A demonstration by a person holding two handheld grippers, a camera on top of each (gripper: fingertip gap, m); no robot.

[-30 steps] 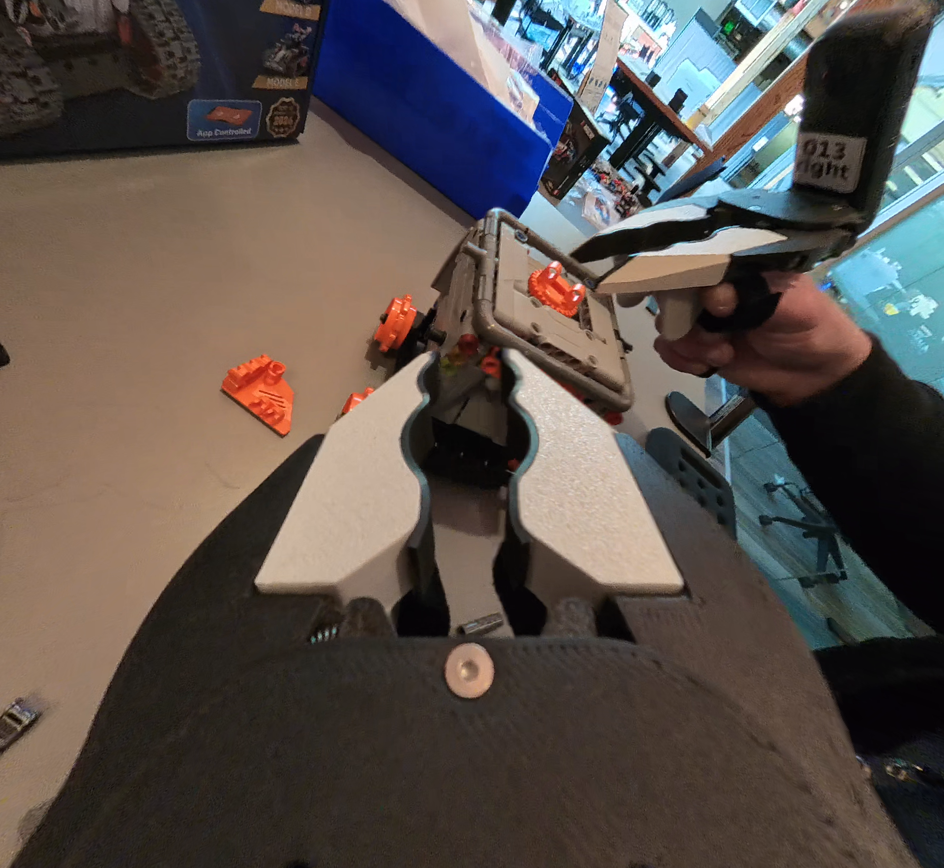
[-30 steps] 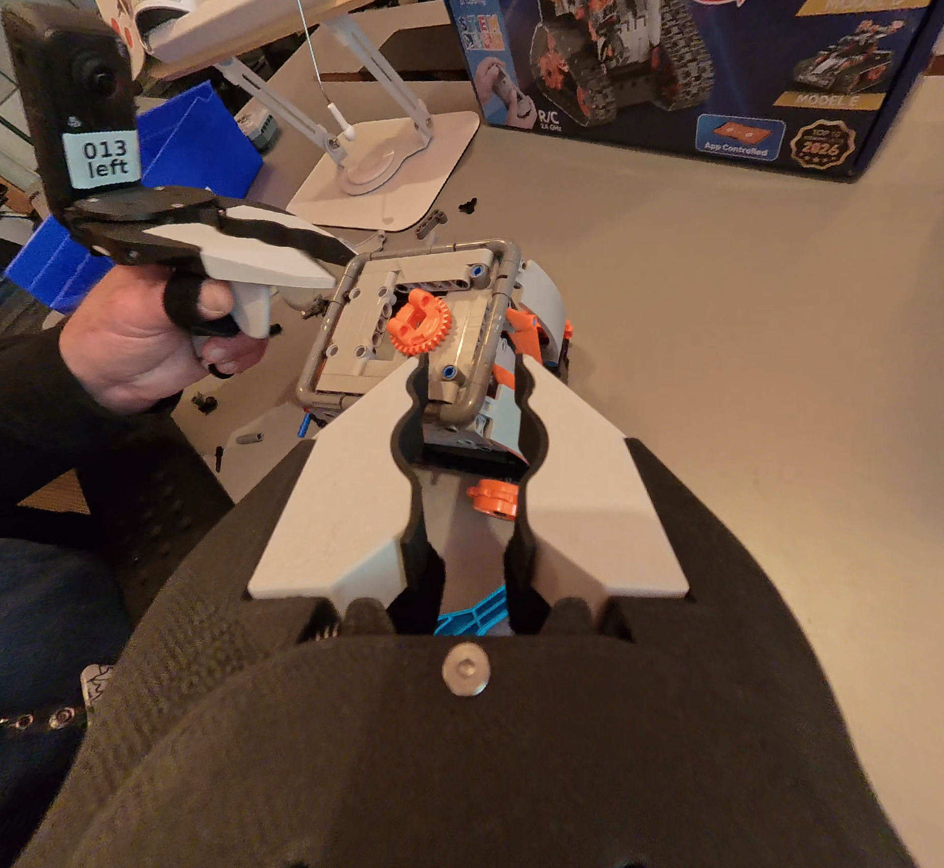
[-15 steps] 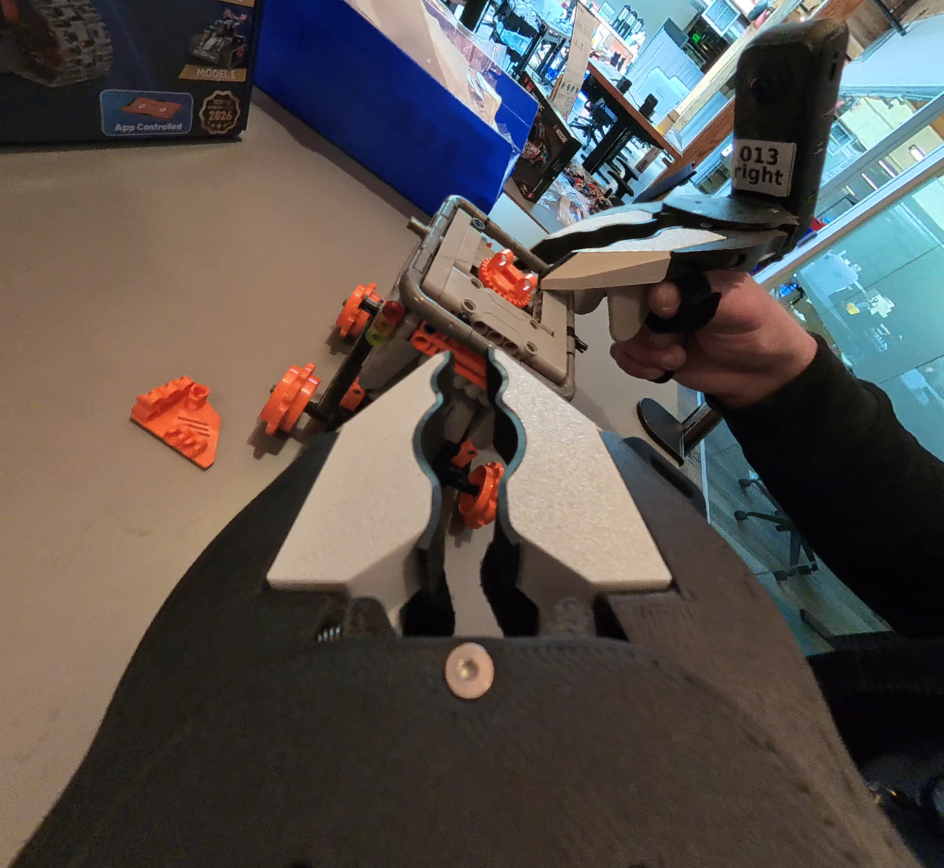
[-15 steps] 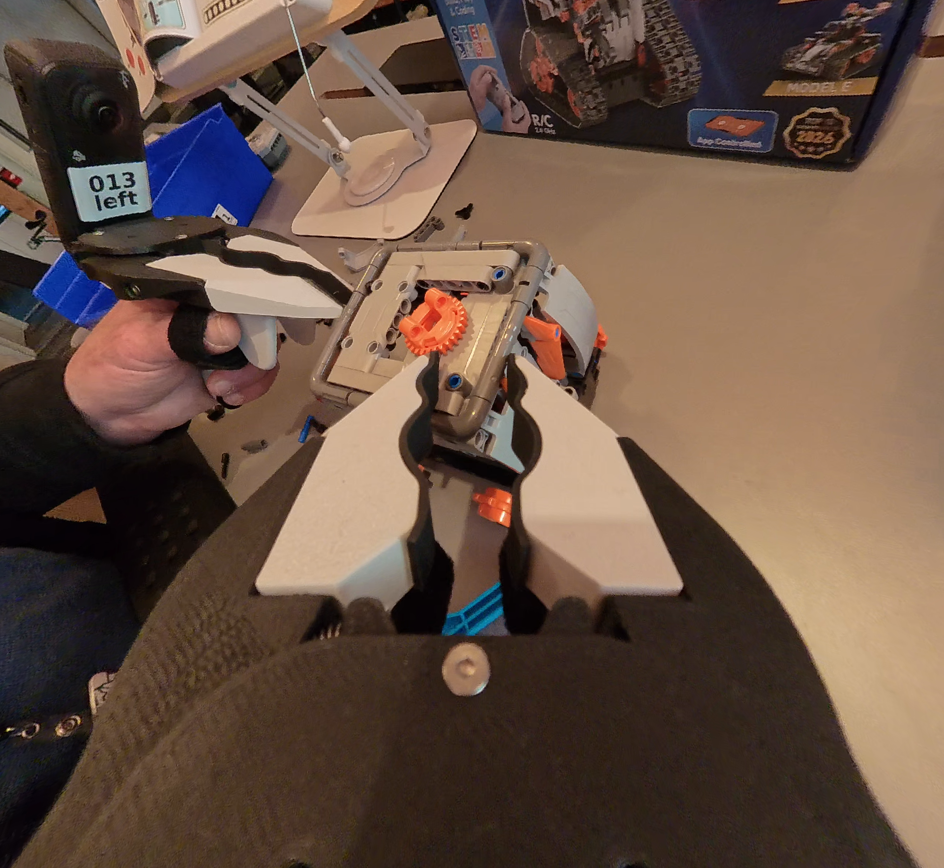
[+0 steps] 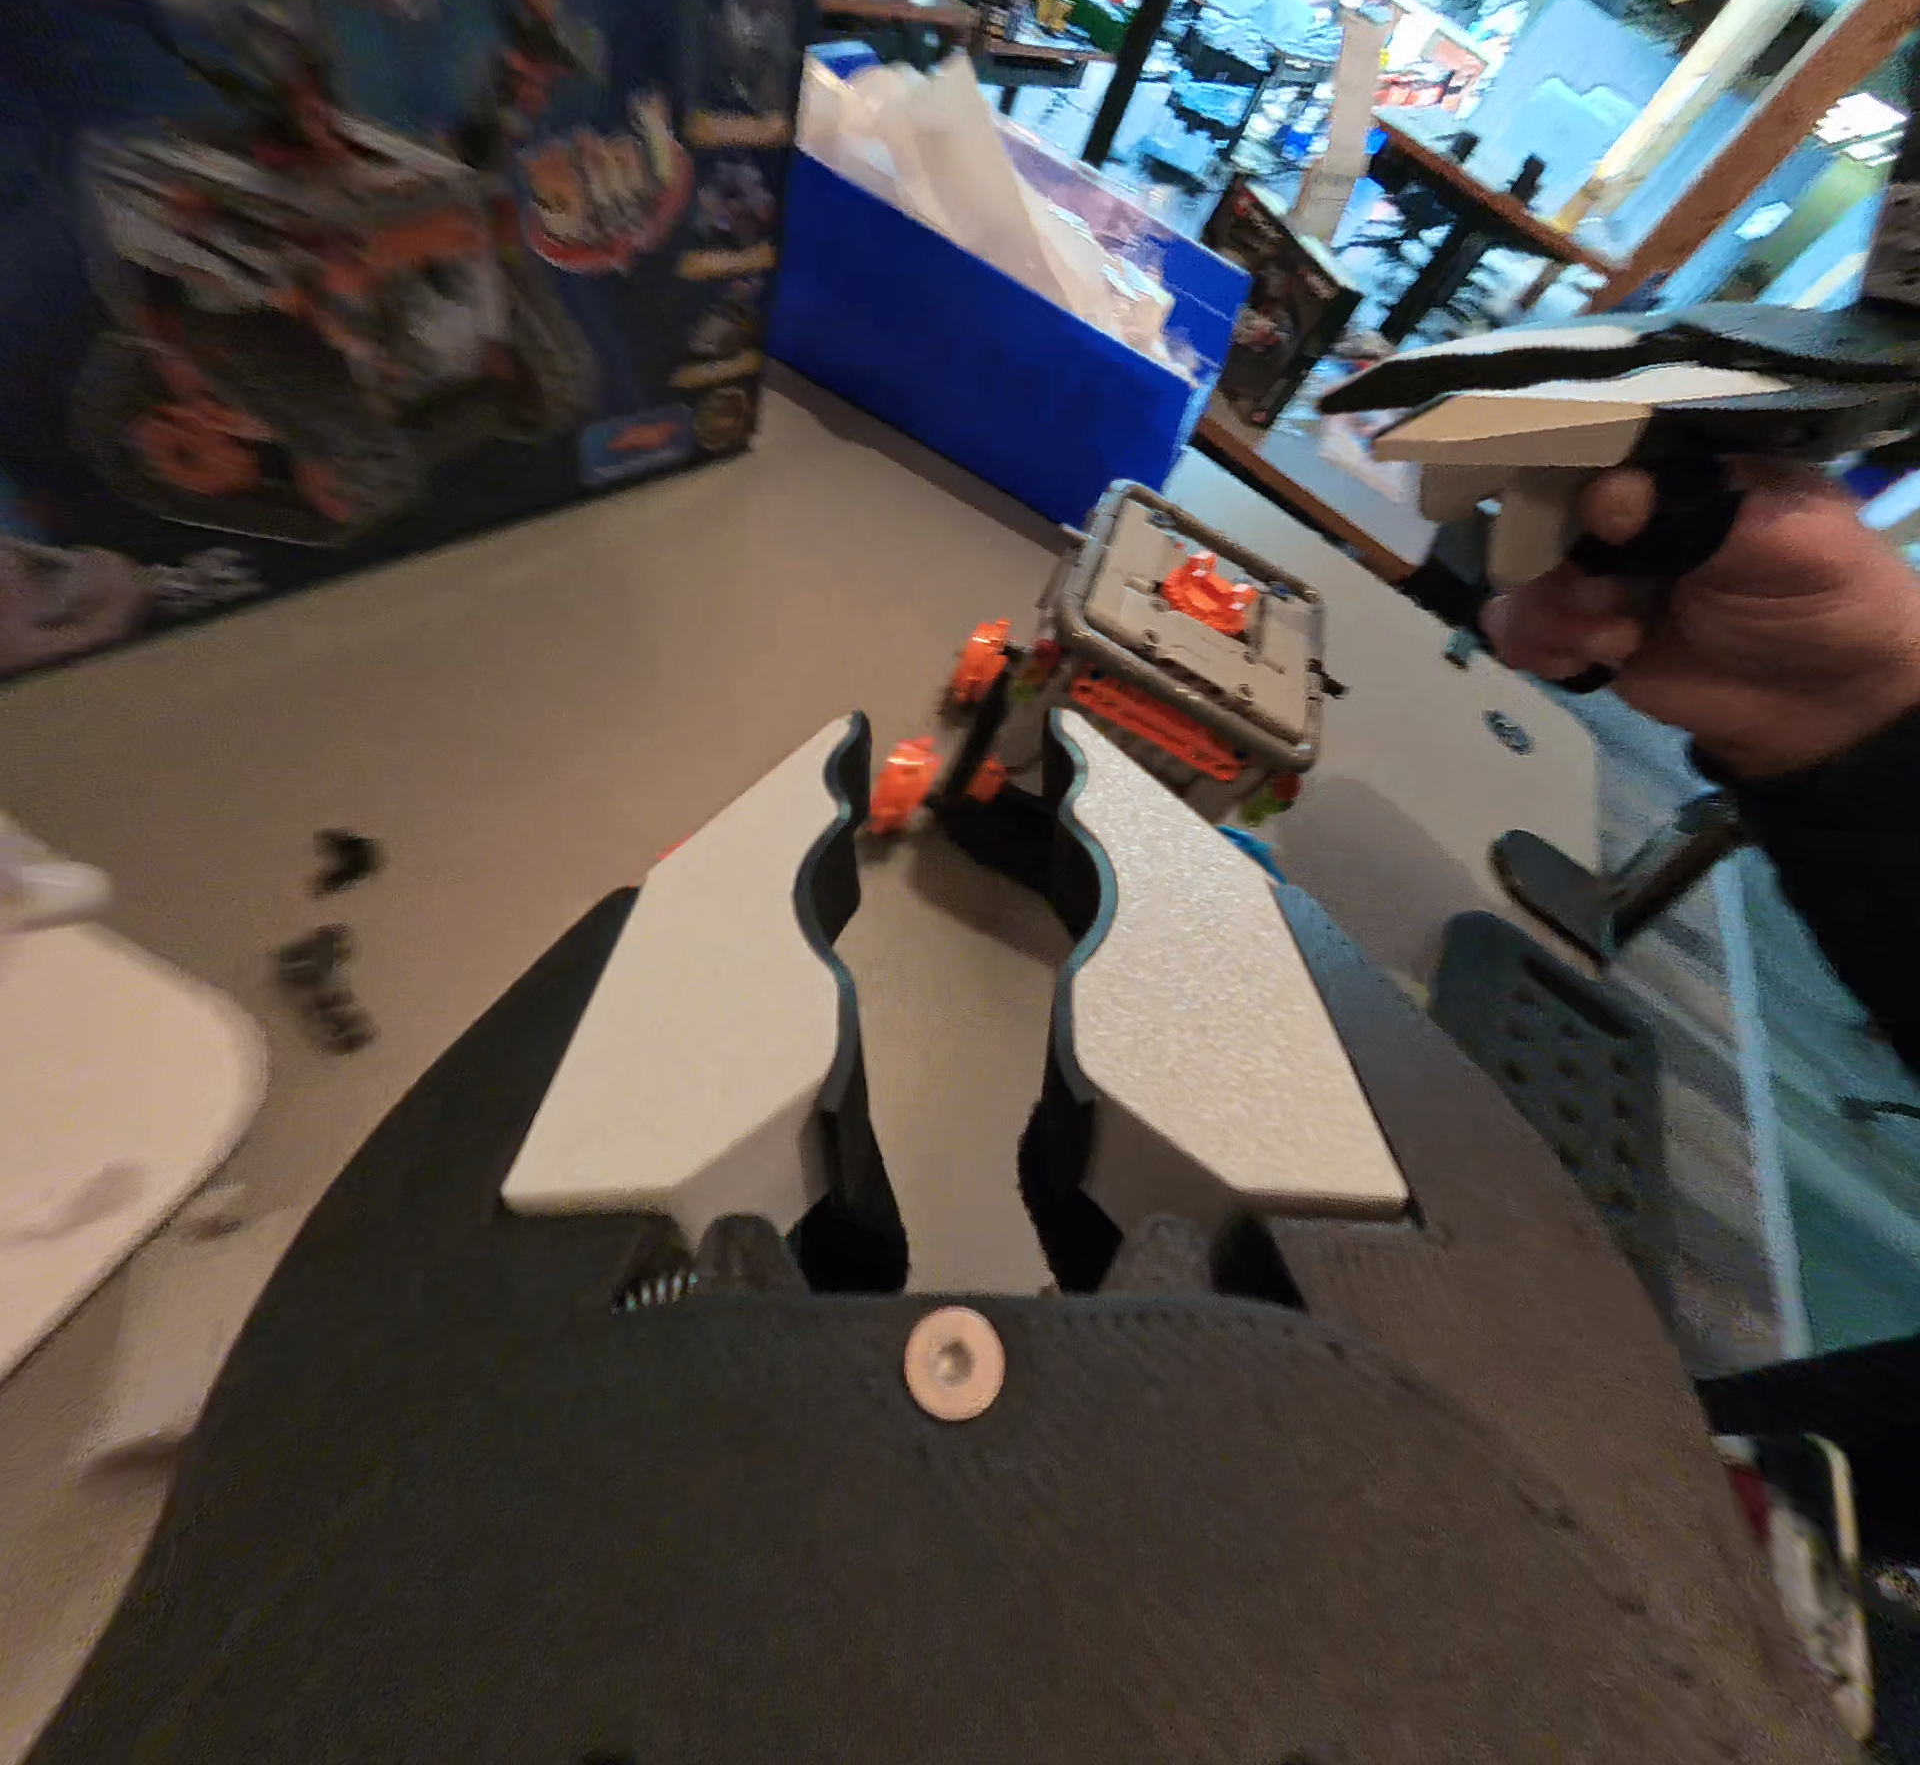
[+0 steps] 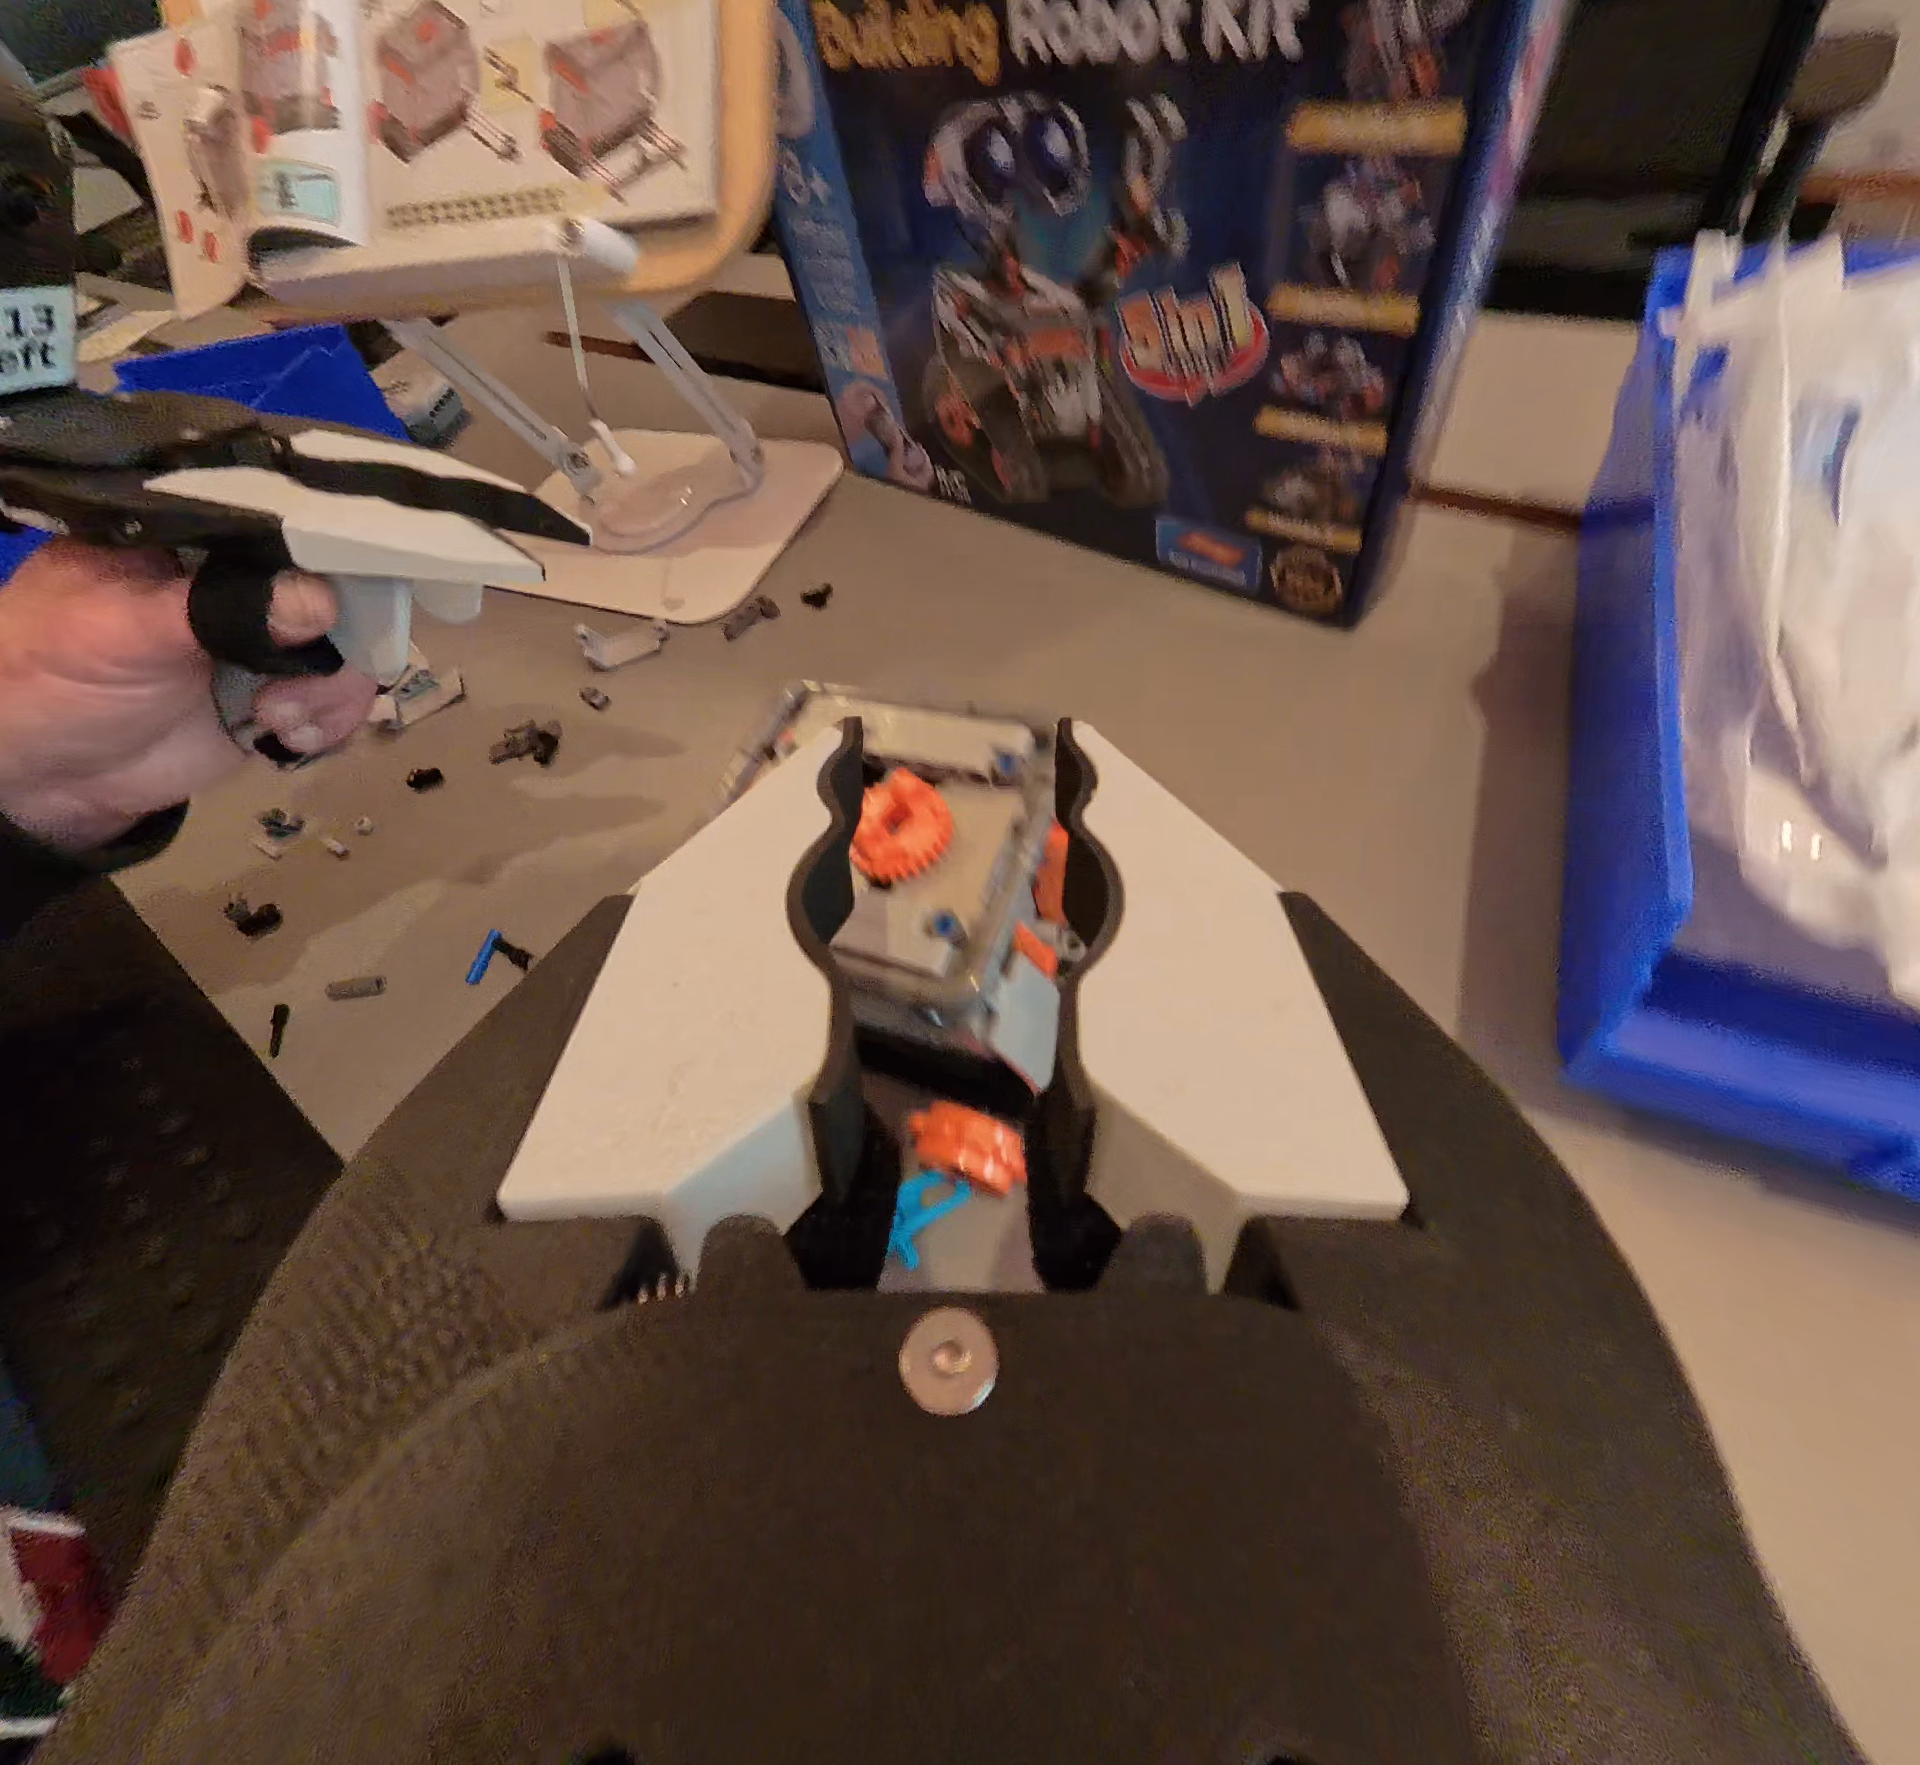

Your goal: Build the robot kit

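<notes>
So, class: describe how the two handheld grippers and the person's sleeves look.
Both the left gripper and the right gripper have pale grey wedge fingers with wavy black inner edges, a textured black body and a silver screw. Each carries a white label. The sleeves are dark.

- Left gripper (image 5: 954,749): pale grey wavy-edged fingers, black textured body, one silver screw (image 5: 953,1363).
- Right gripper (image 6: 956,749): same build.
- Dark sleeve (image 5: 1839,842).

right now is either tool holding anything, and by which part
Nothing is held. The left tool is open with only bare table between its fingers. The right tool is open above the grey and orange brick model, which sits on the table.
</notes>
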